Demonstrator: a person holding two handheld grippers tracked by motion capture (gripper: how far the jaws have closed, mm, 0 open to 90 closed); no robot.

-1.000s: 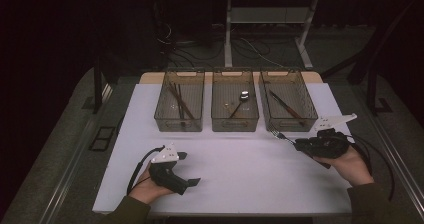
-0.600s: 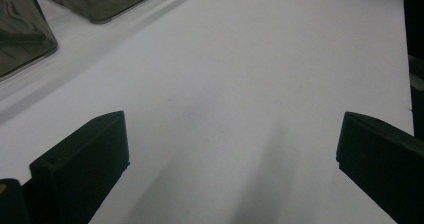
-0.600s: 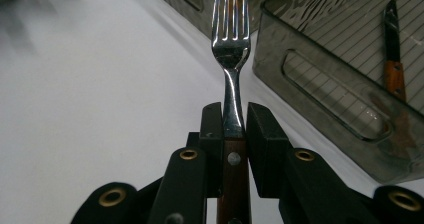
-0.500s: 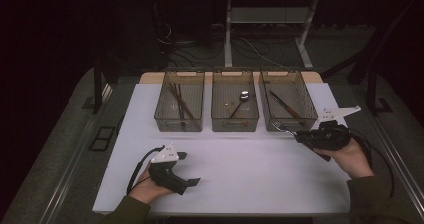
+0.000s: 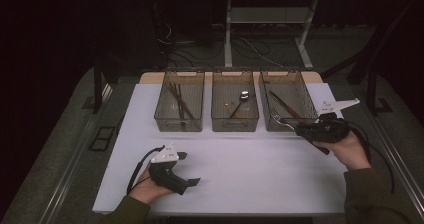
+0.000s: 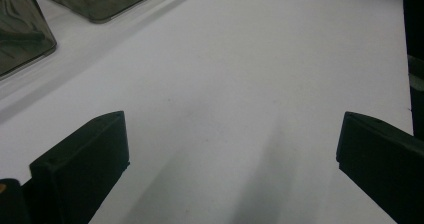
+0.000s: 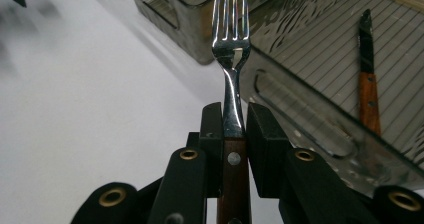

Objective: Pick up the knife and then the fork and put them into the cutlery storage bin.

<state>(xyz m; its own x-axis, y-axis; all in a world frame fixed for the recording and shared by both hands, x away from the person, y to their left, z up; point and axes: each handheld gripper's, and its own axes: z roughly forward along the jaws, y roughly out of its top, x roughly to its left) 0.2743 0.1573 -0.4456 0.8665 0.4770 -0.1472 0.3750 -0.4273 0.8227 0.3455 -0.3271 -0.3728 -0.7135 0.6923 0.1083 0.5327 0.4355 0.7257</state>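
Left gripper (image 5: 189,169): rested low on the white table (image 5: 250,174), jaws spread wide, nothing held.
Bins: three set in a row; right bin (image 5: 287,101) holds a knife (image 7: 368,79).
Right gripper (image 7: 234,115): clamped on a fork (image 7: 230,39), held at the right bin's near rim.

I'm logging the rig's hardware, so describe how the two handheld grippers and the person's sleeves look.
Both are black, pistol-like handheld tools. The left gripper and the right gripper each carry a pale three-cornered plate on top and trail a black cable. The right gripper's jaw links show brass-coloured rivets in its own view. The sleeves are dark olive.
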